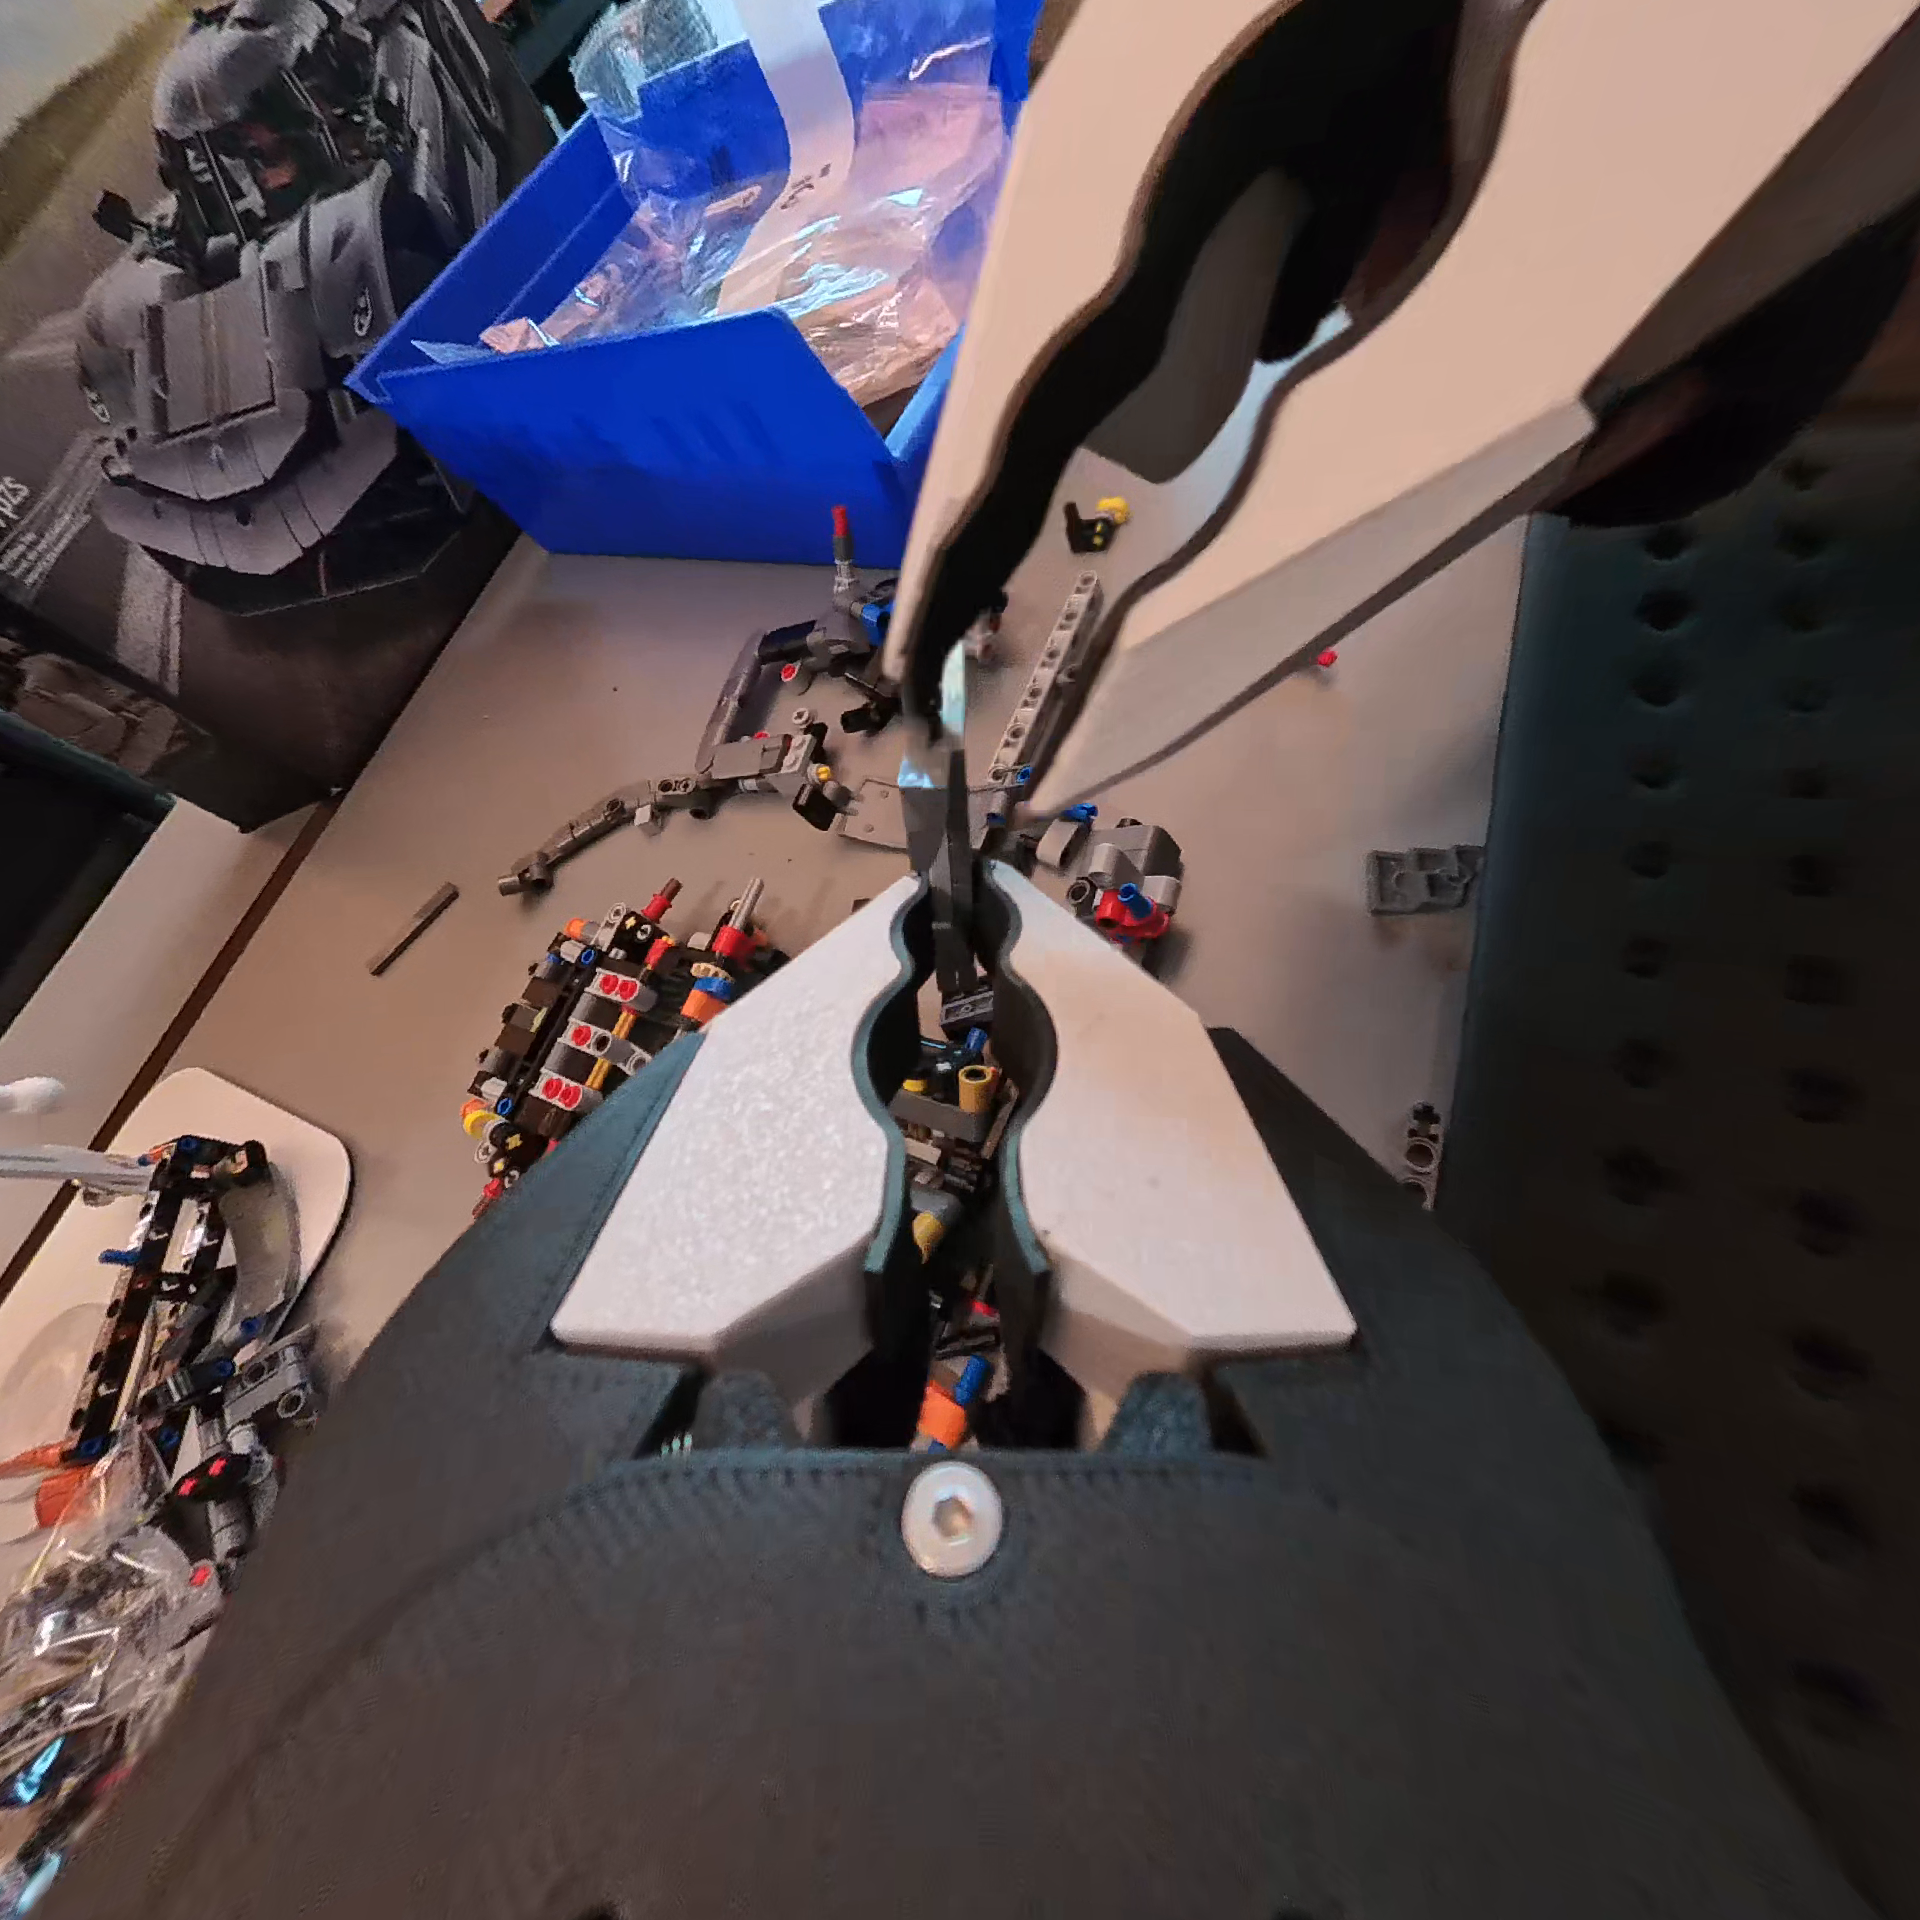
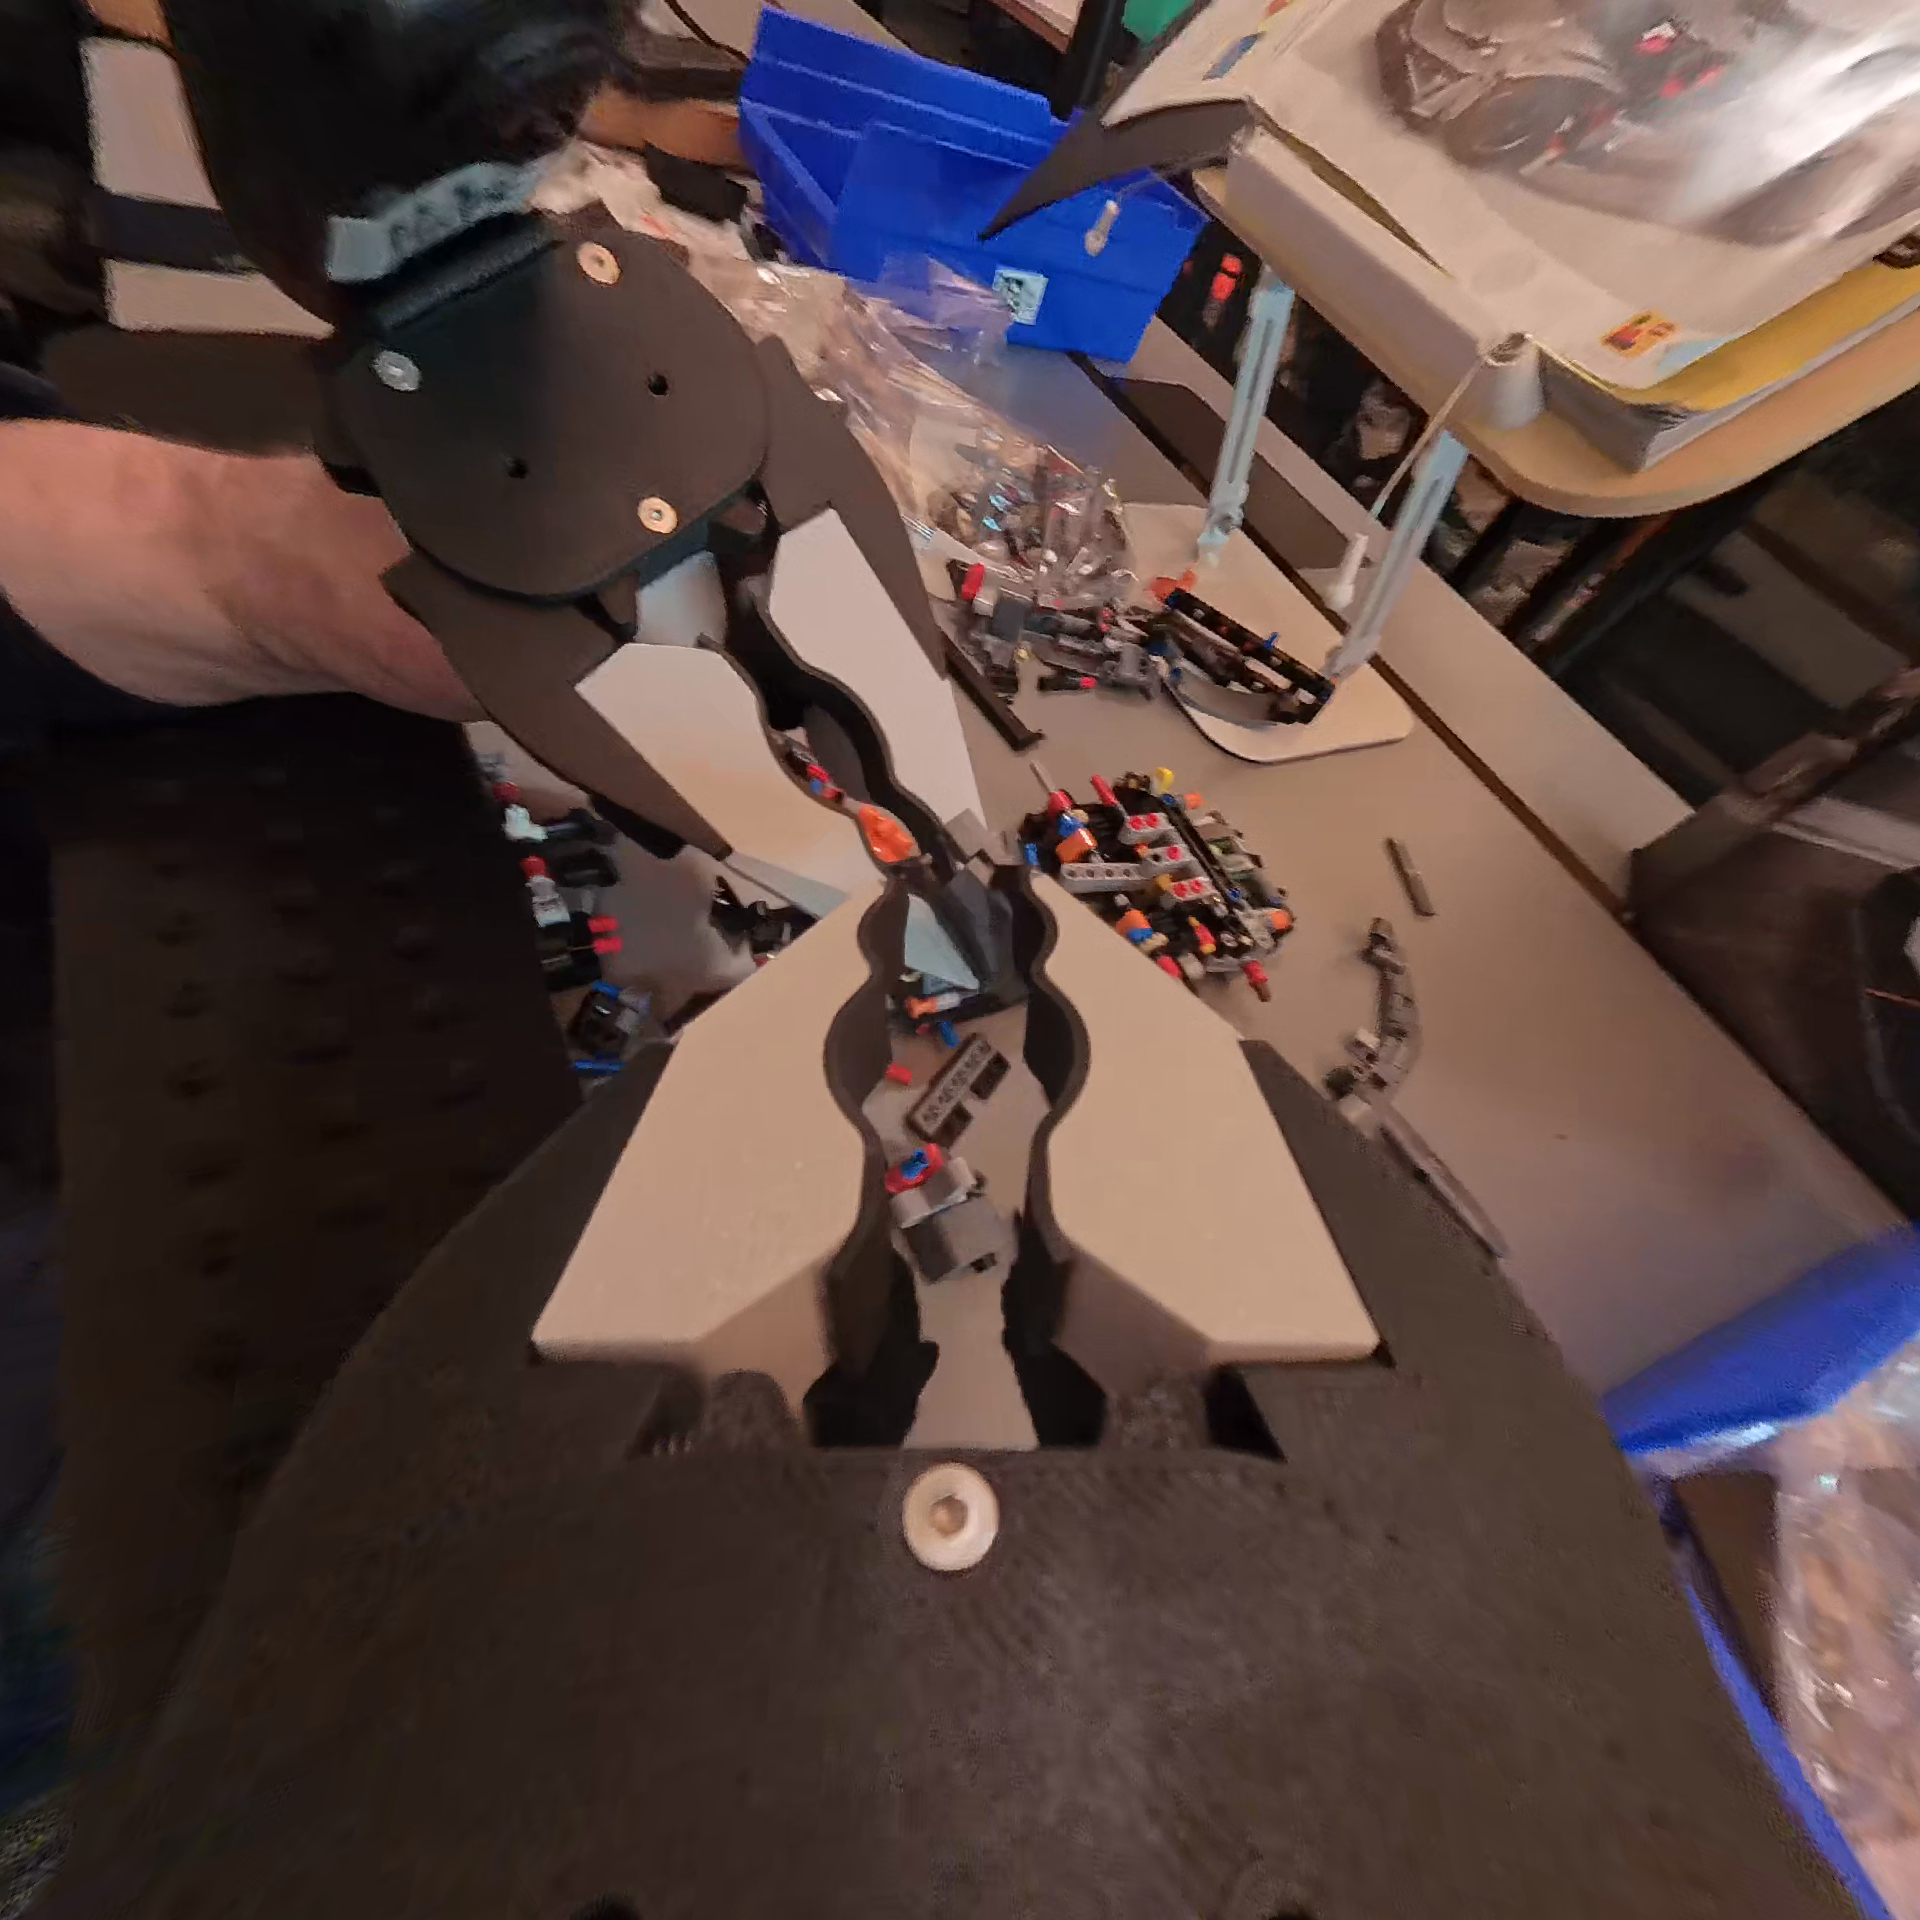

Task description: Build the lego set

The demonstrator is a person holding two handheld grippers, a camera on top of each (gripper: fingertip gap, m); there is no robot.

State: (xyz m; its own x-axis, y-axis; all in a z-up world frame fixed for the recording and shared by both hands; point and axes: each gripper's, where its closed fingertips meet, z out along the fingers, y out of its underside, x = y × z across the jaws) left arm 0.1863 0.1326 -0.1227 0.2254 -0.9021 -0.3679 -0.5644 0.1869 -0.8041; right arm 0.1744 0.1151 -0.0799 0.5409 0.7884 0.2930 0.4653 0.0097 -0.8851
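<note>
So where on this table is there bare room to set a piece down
Bare tabletop lies between the blue bin and the curved grey Technic chain, and around the loose dark axle. It is crowded at the multicoloured Technic assembly and the parts around both hand-held gripper tips.

Left gripper [image 1: 951, 904]: two pale grey wedge-shaped plastic fingers [image 1: 748, 1174] with wavy dark-lined inner edges, set in dark textured printed body; silver hex-socket screw [image 1: 952, 1521] centred near base. Right gripper [image 2: 951, 894]: same build, pale grey fingers [image 2: 727, 1184], black grainy body, silver screw [image 2: 950, 1515]. In right wrist view, left gripper's rounded black side plate [image 2: 551, 416] shows three silver screws, small holes, grey strap-like band [image 2: 436, 229] above.
</note>
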